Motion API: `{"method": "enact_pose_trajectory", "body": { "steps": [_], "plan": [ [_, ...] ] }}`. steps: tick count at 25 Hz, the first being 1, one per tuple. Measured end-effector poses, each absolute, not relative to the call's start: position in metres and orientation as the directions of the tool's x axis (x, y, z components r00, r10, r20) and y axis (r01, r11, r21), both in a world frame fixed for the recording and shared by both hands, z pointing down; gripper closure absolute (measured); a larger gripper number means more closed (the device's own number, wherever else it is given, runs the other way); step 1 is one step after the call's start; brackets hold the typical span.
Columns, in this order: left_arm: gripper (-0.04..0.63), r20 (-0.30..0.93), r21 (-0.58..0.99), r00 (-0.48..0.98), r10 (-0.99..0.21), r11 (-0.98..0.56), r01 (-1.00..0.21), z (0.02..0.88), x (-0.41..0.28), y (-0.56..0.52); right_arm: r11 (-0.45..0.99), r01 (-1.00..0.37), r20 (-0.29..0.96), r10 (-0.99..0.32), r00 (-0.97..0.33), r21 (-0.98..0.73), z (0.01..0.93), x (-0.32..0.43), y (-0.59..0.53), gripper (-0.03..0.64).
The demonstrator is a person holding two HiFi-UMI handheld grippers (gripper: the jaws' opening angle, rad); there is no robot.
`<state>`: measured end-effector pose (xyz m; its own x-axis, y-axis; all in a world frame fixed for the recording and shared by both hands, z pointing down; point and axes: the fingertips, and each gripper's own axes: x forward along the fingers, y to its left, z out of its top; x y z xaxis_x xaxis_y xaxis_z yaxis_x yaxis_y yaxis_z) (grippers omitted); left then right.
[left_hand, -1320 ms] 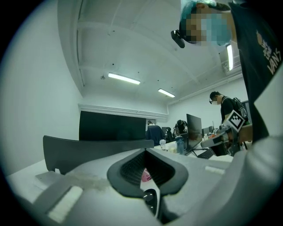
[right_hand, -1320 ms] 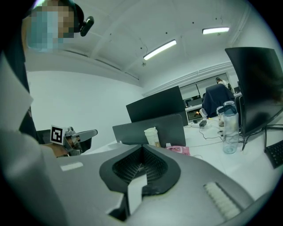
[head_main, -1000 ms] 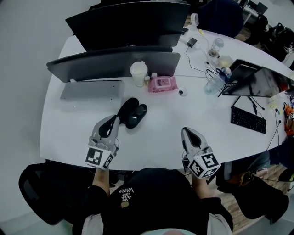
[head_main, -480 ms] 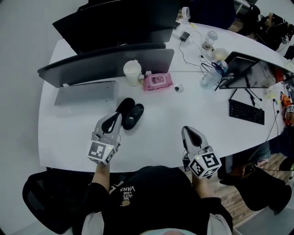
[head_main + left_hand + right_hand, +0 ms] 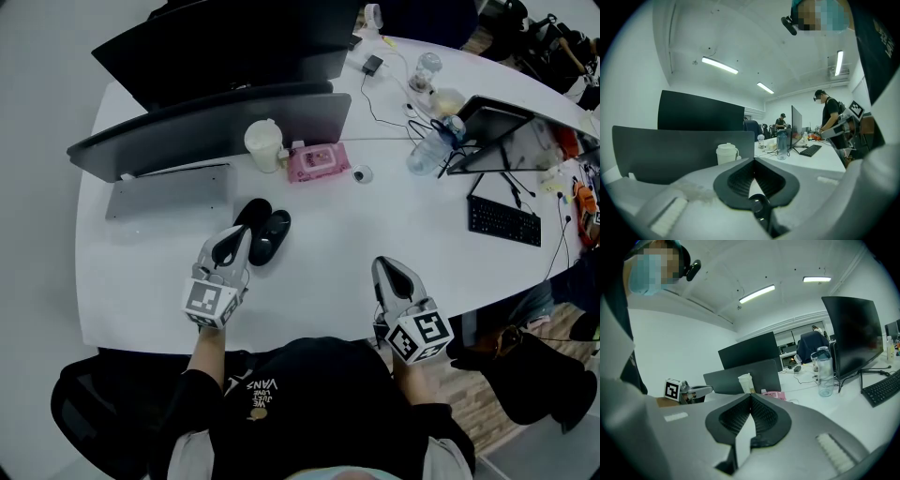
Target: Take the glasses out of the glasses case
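Observation:
A black glasses case (image 5: 261,229) lies open on the white table (image 5: 328,253), its two halves side by side; whether glasses sit inside cannot be made out. My left gripper (image 5: 236,234) is shut with nothing in it, its tips just left of the case and almost touching it. My right gripper (image 5: 383,266) is shut and empty, hovering near the table's front edge well to the right of the case. The case is hidden in both gripper views, where the left gripper (image 5: 753,160) and right gripper (image 5: 750,396) show jaws meeting at the tips.
Behind the case stand two dark monitors (image 5: 216,117), a flat stand base (image 5: 169,192), a white lidded cup (image 5: 262,146) and a pink wipes pack (image 5: 320,163). To the right are a water bottle (image 5: 427,155), a tablet on a stand (image 5: 497,136), a keyboard (image 5: 504,221) and cables.
My left gripper has edged slightly forward toward the case. The head view has drifted, shifting everything a little left. My right gripper has held its place.

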<state>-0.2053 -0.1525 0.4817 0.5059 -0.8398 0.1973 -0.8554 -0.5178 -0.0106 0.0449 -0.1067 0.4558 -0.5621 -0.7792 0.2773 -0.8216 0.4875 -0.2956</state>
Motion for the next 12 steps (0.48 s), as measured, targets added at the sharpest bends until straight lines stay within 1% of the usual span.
{"method": "enact_pose_trajectory", "body": {
  "steps": [12],
  "plan": [
    [0.594, 0.26, -0.033, 0.503, -0.824, -0.528, -0.849, 0.514, -0.198, -0.169, 0.466, -0.826, 0.292, -0.78, -0.553, -0.316, 0.467, 0.05, -0.113, 0.617]
  ]
}}
